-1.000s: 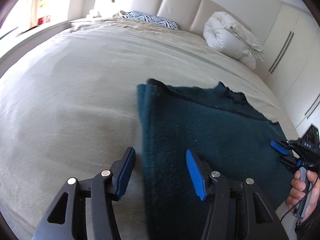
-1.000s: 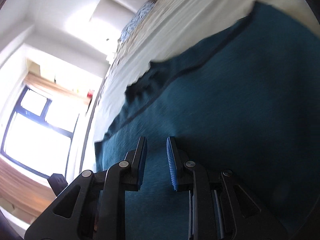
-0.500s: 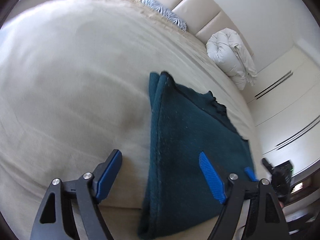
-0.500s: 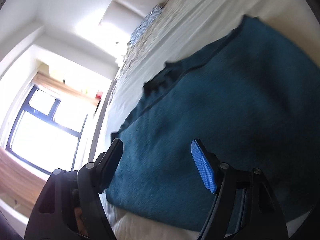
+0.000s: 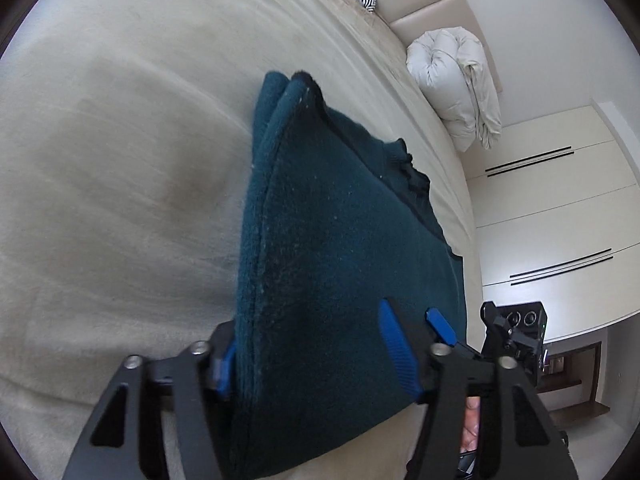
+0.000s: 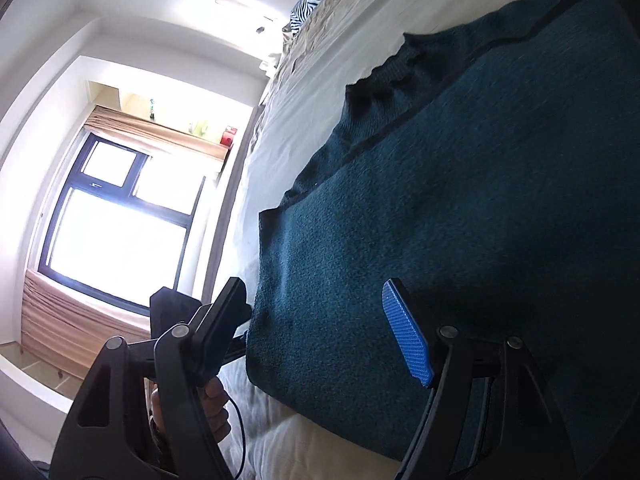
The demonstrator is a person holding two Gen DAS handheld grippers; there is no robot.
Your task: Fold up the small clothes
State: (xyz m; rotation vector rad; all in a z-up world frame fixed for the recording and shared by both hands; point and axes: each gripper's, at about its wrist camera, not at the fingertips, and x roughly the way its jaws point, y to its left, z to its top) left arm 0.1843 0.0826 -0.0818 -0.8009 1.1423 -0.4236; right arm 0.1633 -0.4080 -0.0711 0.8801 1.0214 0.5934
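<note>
The dark teal sweater [image 5: 340, 248] lies folded on the beige bed [image 5: 120, 200], soft, thick and floppy; I judge its doubled near edge at 6 o'clock the best hold. The left gripper [image 5: 316, 352] straddles that edge, jaws spread wide. The right gripper [image 6: 320, 332] is likewise spread; a second ago its jaws were nearly closed over the fabric.

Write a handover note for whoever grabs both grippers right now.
Left gripper: open, jaws either side of the near left corner of the sweater, not clamped.
Right gripper: open, jaws straddling the near edge of the sweater, not clamped.
Sweater lies on the bed, already folded over in layers, neckline at the far end.
Left: close both on the near edge and likely fold it toward the far end.
</note>
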